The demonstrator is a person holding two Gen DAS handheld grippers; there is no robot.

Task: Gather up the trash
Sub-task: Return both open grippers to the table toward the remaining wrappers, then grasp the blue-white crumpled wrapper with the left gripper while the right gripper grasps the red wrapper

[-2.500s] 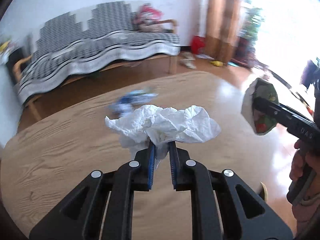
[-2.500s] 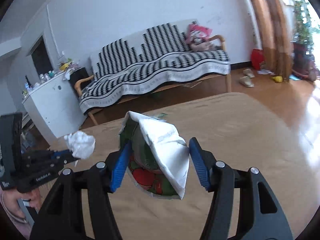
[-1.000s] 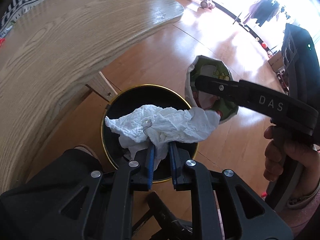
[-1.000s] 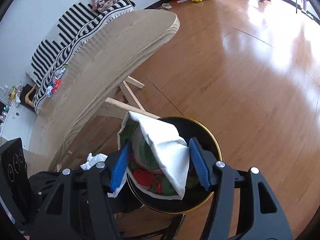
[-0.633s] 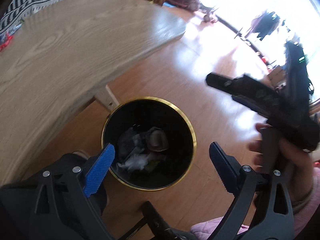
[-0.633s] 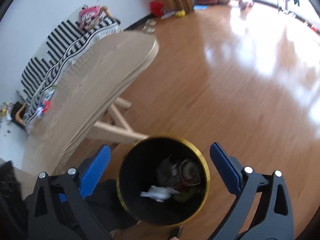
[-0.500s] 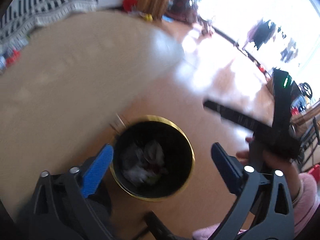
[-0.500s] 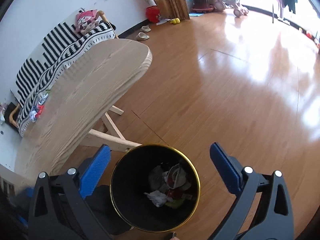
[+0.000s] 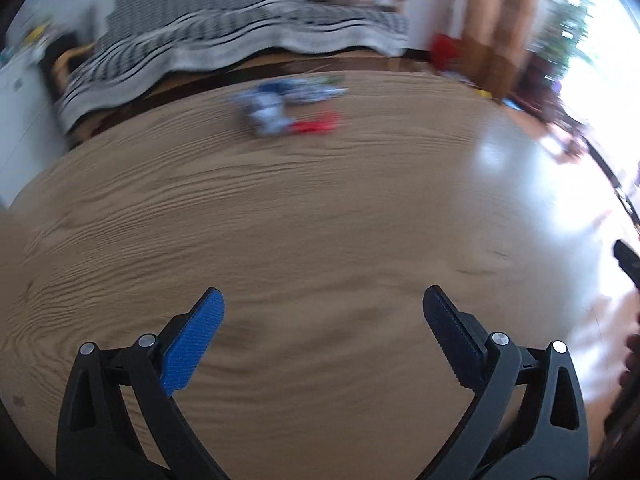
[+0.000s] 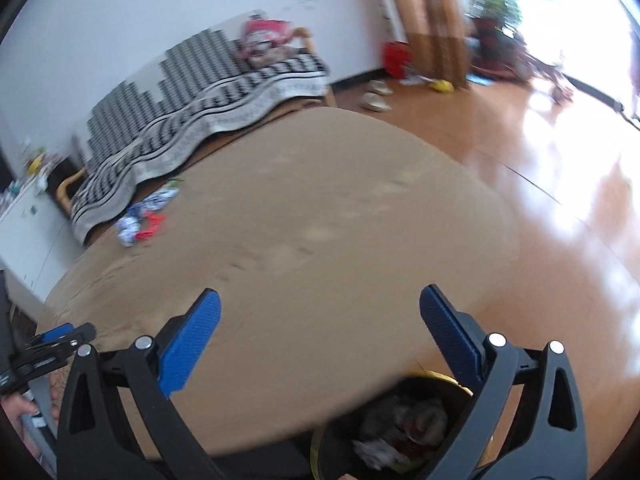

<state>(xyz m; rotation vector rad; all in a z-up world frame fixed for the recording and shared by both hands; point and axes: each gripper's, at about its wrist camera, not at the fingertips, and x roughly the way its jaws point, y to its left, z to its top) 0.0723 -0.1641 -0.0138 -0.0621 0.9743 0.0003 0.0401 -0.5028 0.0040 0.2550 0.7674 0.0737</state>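
**Both grippers empty, rest of the trash is way over at the far side of the table**

Biggest thing in view is the wooden table [image 9: 320, 208], and most of its top is bare. That matters because the only litter on it sits at the far edge, near the striped sofa [image 10: 200, 92] behind it: a little clump of blue-and-white wrappers [image 9: 276, 104] with a red scrap [image 9: 316, 124] touching it on the right. It's all motion-blurred, so I can't say how many pieces there are.

The trash bin [image 10: 320, 446] is tucked on the floor at the near right end of the table, half hidden under the edge in the right wrist view. It's black with a gold rim, and there's crumpled stuff lying in the bottom. Makes sense to park it there, close by for dropping things in.

Left gripper [image 9: 323, 304] is spread wide over bare wood, nothing between the jaws. Right gripper [image 10: 319, 304] is the same, released and empty, hanging over the near table edge with the bin just below it.

My guess is the wide-apart jaws are prep for the next grab, which means a long reach across to that far clump.
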